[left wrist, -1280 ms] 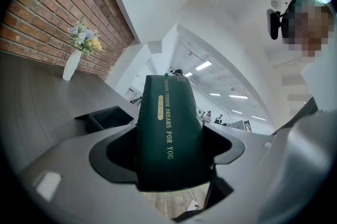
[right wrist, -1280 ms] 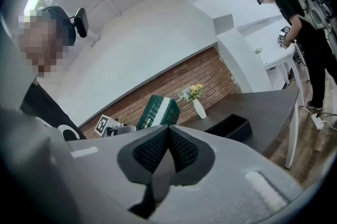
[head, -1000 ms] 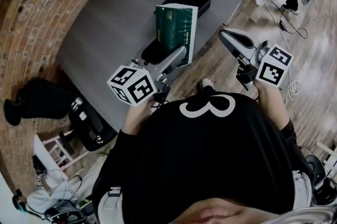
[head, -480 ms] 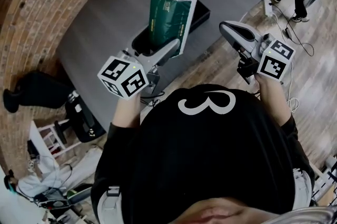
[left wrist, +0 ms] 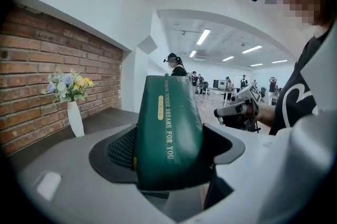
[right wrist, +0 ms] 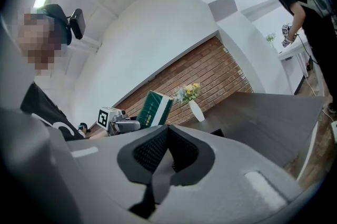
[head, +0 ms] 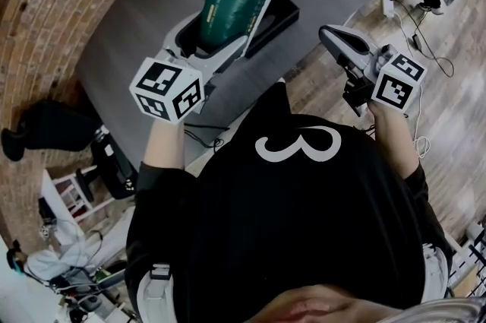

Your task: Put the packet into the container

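The left claw was clamped on the green packet, holding it upright in the air over the black container on the worktop. The right claw was closed and empty, well apart. Pickup judged complete; lowering and release outstanding.

The left forearm reaches forward, and the left gripper points away from the body and a little to the right. Its jaws press on the lower end of the packet, one on each side. The right gripper is held out at the right side, well apart from the left one. Its jaws are together with nothing between them.
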`<state>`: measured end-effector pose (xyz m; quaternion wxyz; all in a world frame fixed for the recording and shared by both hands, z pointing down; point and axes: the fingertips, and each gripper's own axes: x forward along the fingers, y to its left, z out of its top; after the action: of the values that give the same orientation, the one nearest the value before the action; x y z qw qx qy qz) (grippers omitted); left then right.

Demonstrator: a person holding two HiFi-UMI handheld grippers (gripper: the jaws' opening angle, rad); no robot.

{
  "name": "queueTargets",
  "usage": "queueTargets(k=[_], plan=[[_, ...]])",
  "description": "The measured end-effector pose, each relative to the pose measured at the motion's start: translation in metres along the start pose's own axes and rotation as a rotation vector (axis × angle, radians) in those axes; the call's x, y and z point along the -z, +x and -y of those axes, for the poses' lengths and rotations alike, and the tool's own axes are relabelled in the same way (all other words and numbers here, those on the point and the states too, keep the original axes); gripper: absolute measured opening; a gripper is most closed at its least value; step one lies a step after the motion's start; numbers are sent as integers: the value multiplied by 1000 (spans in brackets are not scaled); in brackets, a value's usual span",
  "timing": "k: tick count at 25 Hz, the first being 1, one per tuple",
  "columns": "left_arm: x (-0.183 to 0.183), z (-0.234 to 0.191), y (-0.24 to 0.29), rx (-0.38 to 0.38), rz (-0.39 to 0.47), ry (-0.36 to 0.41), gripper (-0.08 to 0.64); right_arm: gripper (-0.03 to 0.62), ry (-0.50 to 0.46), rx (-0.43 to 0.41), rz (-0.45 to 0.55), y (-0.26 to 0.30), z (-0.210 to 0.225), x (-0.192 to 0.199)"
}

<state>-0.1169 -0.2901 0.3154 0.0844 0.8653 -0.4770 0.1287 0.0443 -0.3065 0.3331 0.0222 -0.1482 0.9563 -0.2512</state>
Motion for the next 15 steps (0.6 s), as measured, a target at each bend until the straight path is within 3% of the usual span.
queueTargets(k=[10, 15], plan=[[32, -18, 37, 48, -161, 119, 408, 2, 52, 58, -23, 1, 27, 13], [51, -25, 59, 80, -221, 110, 408, 2, 81, 83, -23, 0, 37, 18]])
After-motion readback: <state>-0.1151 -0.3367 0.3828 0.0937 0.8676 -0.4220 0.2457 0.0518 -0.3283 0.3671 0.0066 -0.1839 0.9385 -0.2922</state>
